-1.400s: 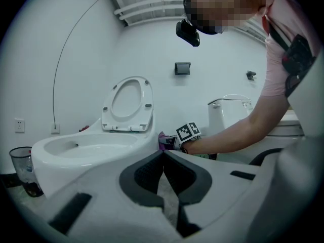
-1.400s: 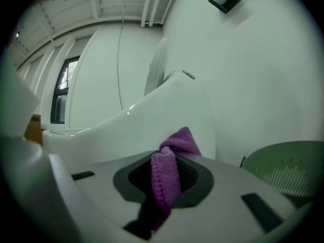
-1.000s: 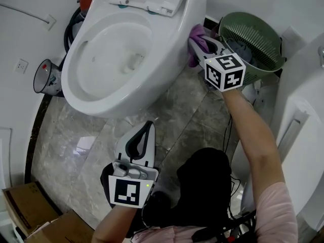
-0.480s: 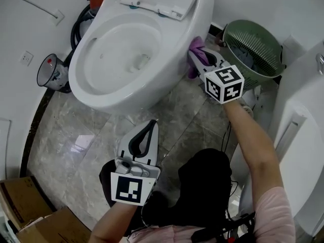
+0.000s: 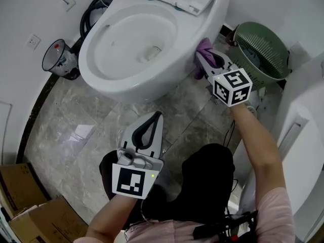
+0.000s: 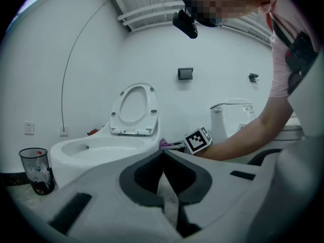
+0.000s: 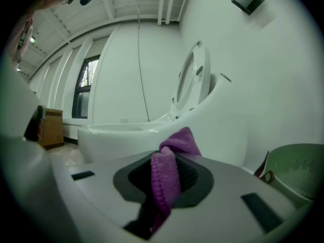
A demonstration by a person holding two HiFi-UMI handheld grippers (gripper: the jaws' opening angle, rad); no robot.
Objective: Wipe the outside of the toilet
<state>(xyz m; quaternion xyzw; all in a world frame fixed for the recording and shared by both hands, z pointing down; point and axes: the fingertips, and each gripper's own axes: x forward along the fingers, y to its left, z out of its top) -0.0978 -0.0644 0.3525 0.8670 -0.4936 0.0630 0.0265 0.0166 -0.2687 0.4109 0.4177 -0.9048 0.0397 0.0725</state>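
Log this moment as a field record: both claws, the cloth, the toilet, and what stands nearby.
right claw: shut on the purple cloth
cloth contact: looks pressed to the outer side wall of the toilet, on the side facing the green basket
left claw: shut, nothing between its jaws, held over the floor, apart from the toilet
toilet seat: raised
nearby: small bin on the toilet's other side; cardboard boxes by the wall
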